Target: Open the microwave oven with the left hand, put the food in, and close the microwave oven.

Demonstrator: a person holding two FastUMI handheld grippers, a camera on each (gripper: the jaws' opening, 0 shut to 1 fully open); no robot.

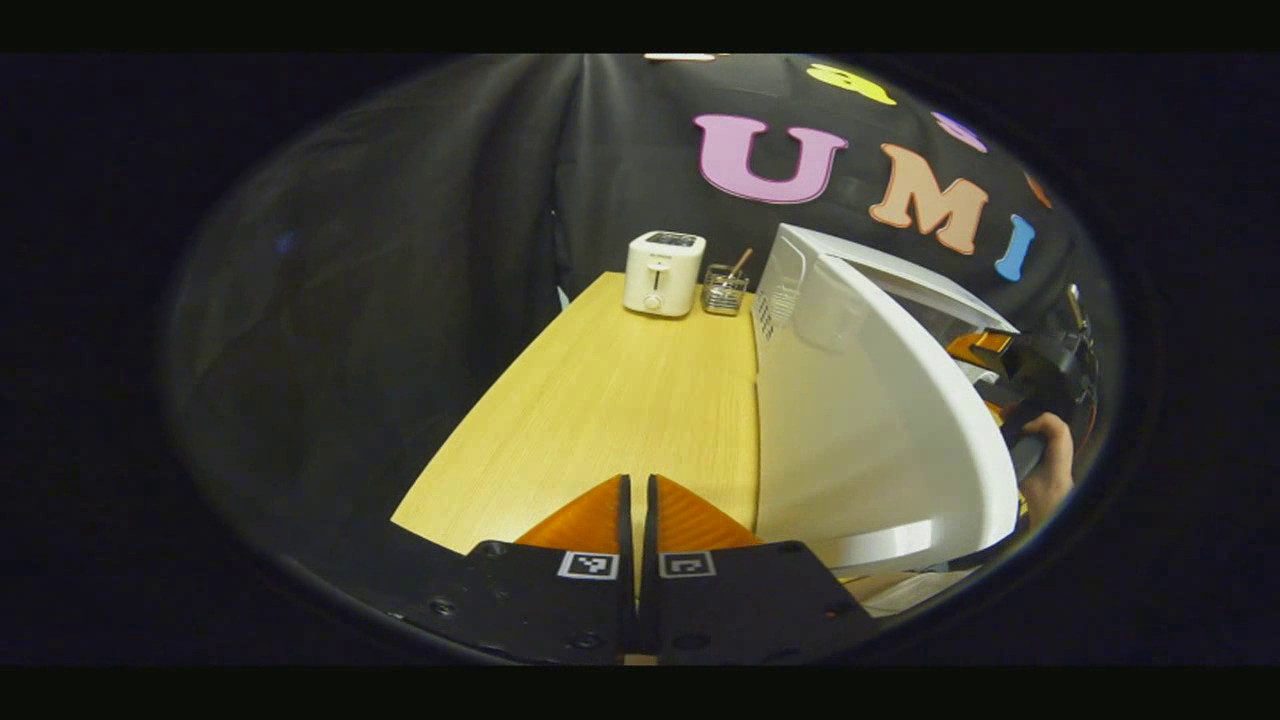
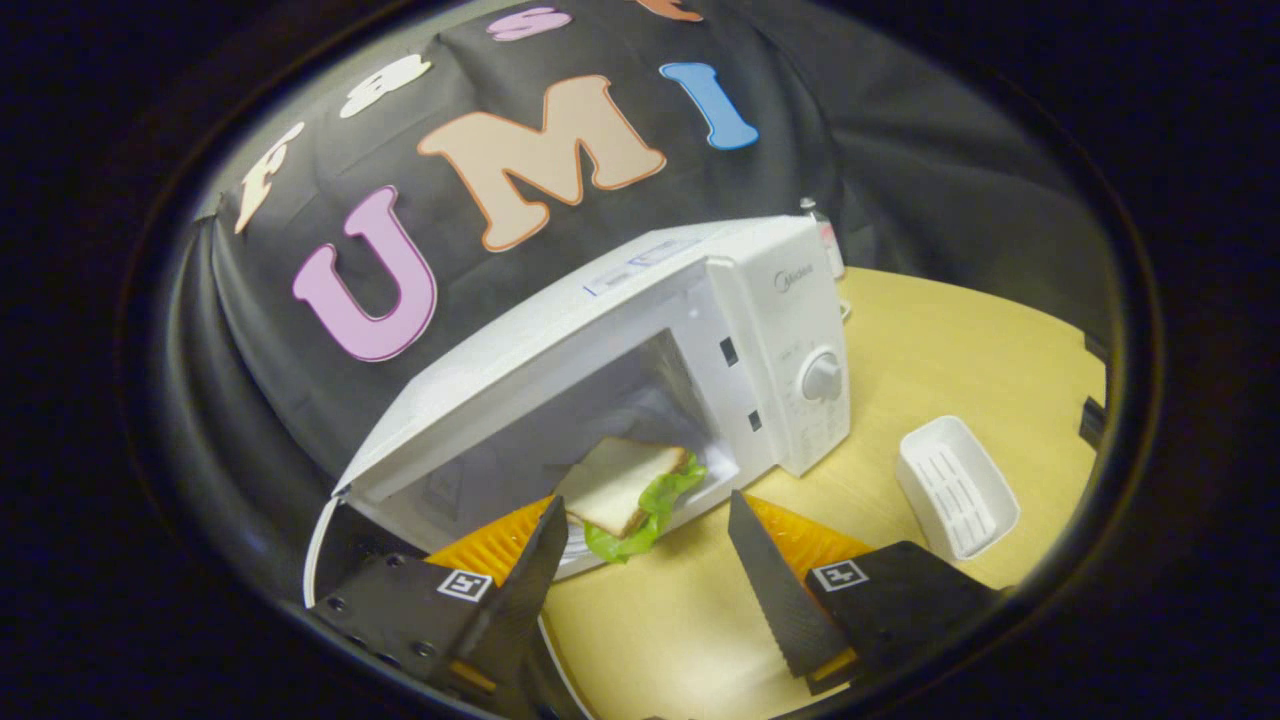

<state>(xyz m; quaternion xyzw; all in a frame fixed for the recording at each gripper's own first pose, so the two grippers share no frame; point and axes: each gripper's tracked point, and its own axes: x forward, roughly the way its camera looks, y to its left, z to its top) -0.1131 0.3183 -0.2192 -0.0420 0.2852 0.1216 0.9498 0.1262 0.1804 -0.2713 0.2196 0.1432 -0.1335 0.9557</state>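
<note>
I have the sandwich (image 2: pixel 628 487) sitting at the mouth of the open microwave (image 2: pixel 640 350), right gripper (image 2: pixel 640 545) fingers spread apart just off it so it's released, left gripper (image 1: pixel 637 510) fingers together beside the swung-out door (image 1: pixel 870 420), ready to close.

dim booth | fisheye bends edges | table (image 1: pixel 620 390) lit, perhaps from overhead

The open microwave door (image 1: pixel 870 420) is hiding most of the right gripper (image 1: pixel 1010 360) and the hand (image 1: pixel 1048 470) holding it; the left finger (image 2: pixel 520 570) is covering the sandwich's (image 2: pixel 625 485) near corner
</note>
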